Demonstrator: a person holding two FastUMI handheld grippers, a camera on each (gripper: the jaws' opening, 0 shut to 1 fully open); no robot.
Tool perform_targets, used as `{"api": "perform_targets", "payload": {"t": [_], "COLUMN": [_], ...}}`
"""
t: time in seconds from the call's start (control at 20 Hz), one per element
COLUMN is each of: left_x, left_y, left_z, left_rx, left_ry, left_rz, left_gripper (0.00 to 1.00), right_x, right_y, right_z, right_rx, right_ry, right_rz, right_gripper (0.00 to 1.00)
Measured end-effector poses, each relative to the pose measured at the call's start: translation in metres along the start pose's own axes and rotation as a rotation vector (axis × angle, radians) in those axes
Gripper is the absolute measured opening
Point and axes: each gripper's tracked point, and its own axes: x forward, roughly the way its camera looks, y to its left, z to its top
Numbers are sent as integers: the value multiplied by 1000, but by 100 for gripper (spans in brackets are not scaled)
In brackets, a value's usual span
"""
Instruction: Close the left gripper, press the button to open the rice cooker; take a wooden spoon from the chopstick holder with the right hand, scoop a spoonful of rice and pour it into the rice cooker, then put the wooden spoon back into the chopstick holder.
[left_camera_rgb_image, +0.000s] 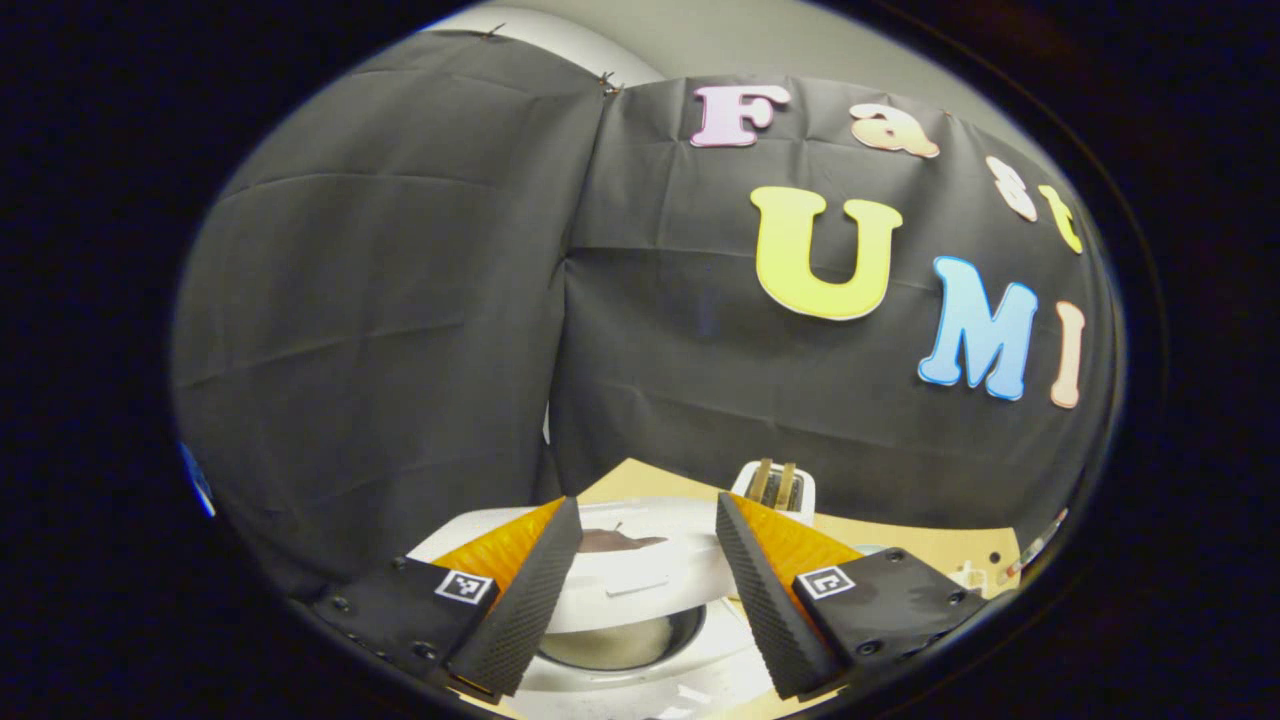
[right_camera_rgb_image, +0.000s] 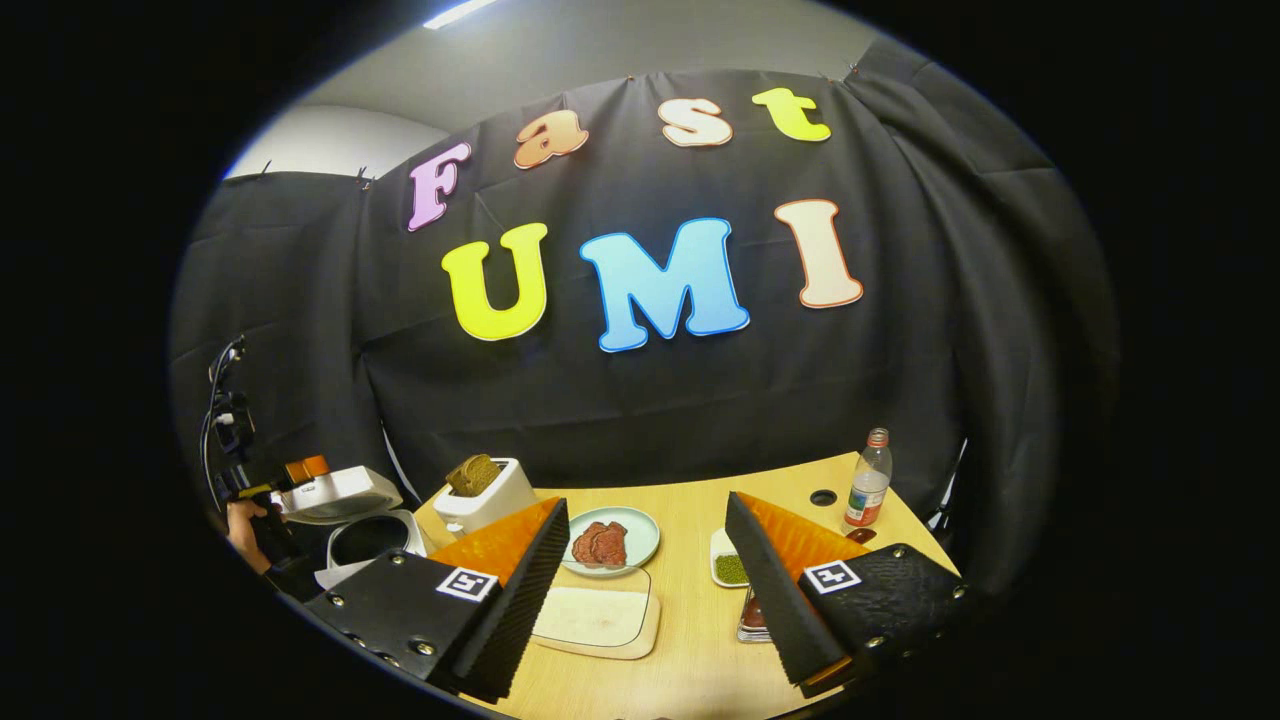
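- Left gripper (left_camera_rgb_image: 648, 590) with fingers spread wide, empty, above the rice cooker (left_camera_rgb_image: 640, 640), lid up.
- Right gripper (right_camera_rgb_image: 645, 590) likewise wide apart, holding nothing, over the counter (right_camera_rgb_image: 700, 660).
- Near: cutting board (right_camera_rgb_image: 596, 620).
- Farther: plate of meat (right_camera_rgb_image: 612, 541), toaster (right_camera_rgb_image: 487, 497), rice cooker at far left.
- Far right: bottle (right_camera_rgb_image: 868, 481).
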Motion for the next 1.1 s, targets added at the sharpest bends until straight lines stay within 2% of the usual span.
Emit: {"api": "perform_targets", "payload": {"t": [0.15, 0.4, 0.45, 0.5, 0.55, 0.6, 0.9, 0.95, 1.05, 1.1], "left_x": [-13, -11, -14, -13, -13, -14, -13, -13, -11, -10], "left_y": [-10, -12, -11, -11, -13, -13, -15, -15, -14, -13], "left_z": [-20, -56, -64, -69, -73, -74, -89, -95, -103, -108], "left_rx": [34, 6, -1, -3, -2, 5, 53, 57, 66, 68], "left_ry": [20, 94, 109, 118, 123, 125, 145, 152, 170, 180], "left_rz": [7, 33, 38, 43, 49, 56, 97, 96, 98, 99], "left_gripper": [95, 95, 92, 95, 92, 95, 95, 98, 92, 95], "right_x": [-1, -3, -3, -4, -4, -6, -10, -10, -10, -9], "right_y": [3, -3, -4, -6, -8, -9, -21, -23, -25, -24], "right_z": [-2, -8, -9, -9, -8, -10, -11, -11, -14, -15], "right_rx": [-12, -15, -13, -13, -12, -10, -5, -3, 1, 3], "right_ry": [4, 26, 26, 25, 25, 27, 29, 33, 40, 45], "right_rz": [4, -8, -11, -16, -22, -28, -64, -68, -75, -77], "right_gripper": [95, 96, 96, 96, 96, 96, 96, 96, 96, 96]}}
